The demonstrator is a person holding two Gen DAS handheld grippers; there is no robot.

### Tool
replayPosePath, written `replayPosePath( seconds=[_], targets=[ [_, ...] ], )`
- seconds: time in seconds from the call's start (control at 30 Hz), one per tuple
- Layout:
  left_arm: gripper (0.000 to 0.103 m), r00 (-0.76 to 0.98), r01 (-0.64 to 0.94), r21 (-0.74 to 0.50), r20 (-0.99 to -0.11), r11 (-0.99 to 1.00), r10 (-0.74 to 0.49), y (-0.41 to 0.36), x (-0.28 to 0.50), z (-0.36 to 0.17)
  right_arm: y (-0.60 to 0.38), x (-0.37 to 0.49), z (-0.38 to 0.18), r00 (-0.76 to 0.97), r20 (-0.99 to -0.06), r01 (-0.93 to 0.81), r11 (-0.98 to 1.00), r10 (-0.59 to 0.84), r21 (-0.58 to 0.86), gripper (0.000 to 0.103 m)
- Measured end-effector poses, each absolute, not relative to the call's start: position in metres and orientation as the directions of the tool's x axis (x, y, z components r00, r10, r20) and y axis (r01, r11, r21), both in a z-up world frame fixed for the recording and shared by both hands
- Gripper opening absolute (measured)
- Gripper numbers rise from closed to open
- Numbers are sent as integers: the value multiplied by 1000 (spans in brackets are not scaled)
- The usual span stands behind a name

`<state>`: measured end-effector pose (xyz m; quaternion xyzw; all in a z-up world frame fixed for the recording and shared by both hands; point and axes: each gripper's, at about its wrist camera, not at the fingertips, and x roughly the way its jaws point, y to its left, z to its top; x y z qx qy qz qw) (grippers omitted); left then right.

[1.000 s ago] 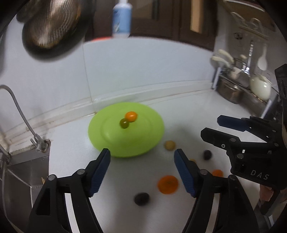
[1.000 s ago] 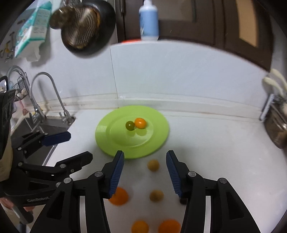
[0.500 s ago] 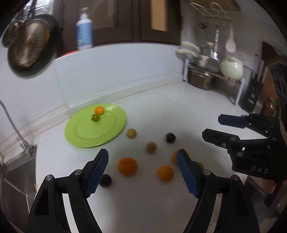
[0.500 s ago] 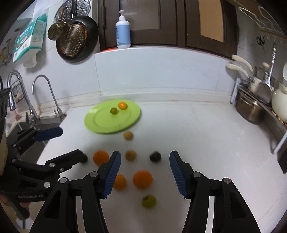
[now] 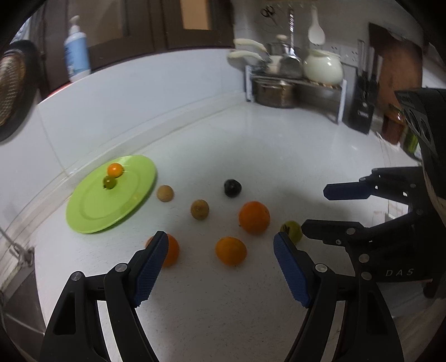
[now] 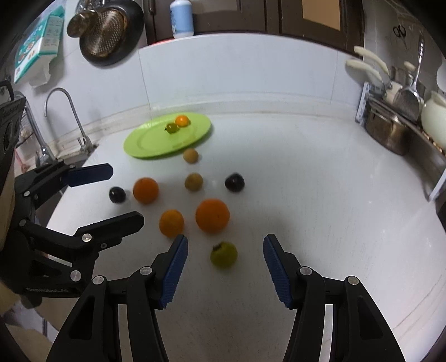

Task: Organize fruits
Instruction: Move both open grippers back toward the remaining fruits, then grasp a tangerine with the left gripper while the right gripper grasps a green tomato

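Note:
A green plate point(image 5: 92, 211) holds a small orange fruit point(image 5: 115, 169) and a small green one point(image 5: 109, 182). Several loose fruits lie on the white counter in front of it: three oranges, two tan ones and dark ones. My left gripper point(image 5: 220, 239) is open above the counter, an orange point(image 5: 230, 250) lying just beyond its fingertips, untouched. My right gripper point(image 6: 225, 240) is open too. A yellow-green fruit point(image 6: 223, 254) sits between its fingers, and the pads stay clear of it. In the right wrist view the left gripper point(image 6: 126, 195) hovers by a dark fruit point(image 6: 117, 194).
A tap point(image 6: 69, 111) and sink lie left of the plate. A rack with a steel pot point(image 6: 390, 133) and a white kettle stands at the right. A pan point(image 6: 108, 30) hangs on the wall, with a soap bottle point(image 6: 181, 18) on the ledge above.
Both grippers have drawn back from the plate and sunk lower, so the loose fruits now fill the views. The right gripper's jaws stand a little wider.

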<state>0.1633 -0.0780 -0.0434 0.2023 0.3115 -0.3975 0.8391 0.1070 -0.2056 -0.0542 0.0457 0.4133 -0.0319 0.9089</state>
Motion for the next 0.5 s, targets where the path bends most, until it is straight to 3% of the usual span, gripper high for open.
replayPosePath(
  seconds=[0.5],
  targets=[
    [66, 368, 838, 32, -770, 545, -521, -94, 186, -84, -212, 119, -91, 586, -810, 120, 988, 11, 101, 51]
  ],
)
